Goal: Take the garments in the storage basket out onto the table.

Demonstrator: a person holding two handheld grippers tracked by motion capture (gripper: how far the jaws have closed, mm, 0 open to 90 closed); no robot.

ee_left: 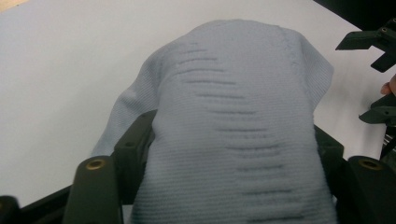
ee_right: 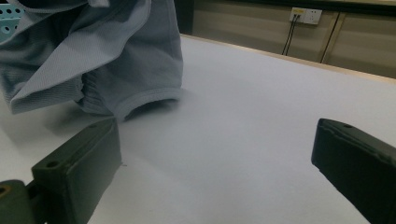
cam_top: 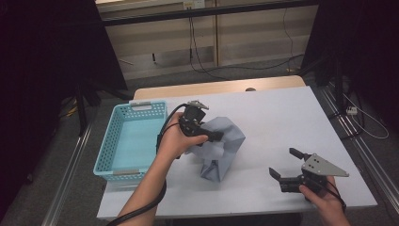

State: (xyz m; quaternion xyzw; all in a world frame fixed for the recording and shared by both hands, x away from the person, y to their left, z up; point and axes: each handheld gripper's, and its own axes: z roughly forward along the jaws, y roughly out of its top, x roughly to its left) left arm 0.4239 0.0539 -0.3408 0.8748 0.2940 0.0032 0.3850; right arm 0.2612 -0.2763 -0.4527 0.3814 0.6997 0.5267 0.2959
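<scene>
High view shows a pale grey-blue knitted garment (cam_top: pixel 219 148) bunched near the middle of the white counter (cam_top: pixel 282 117), its upper part lifted and its lower folds resting on the surface. No brand, label or writing can be read on the fabric in any view. The left gripper (cam_top: pixel 207 134) sits at the garment's top left edge, held in the person's left hand (cam_top: pixel 176 141), whose forearm comes up from the bottom edge with the wrist bent toward the cloth and a black cable trailing along the arm. In the left gripper view the ribbed cloth (ee_left: pixel 233 130) lies draped over and between the two black fingers (ee_left: pixel 133 149), which stand partly apart on either side of it; whether the pads press on the cloth cannot be told.

The right gripper (cam_top: pixel 284 167) rests low near the counter's front right corner, well apart from the garment, gripped by the right hand (cam_top: pixel 322 195), with its grey three-cornered plate on top. Its fingers (ee_right: pixel 79 163) are spread wide with bare counter between them, and they point toward the garment's hem (ee_right: pixel 140 100).

A light blue perforated basket (cam_top: pixel 129 141) stands at the counter's left edge, just beside the left hand. On the far wall, a white socket (ee_right: pixel 306 15) carries two plugged cables.
</scene>
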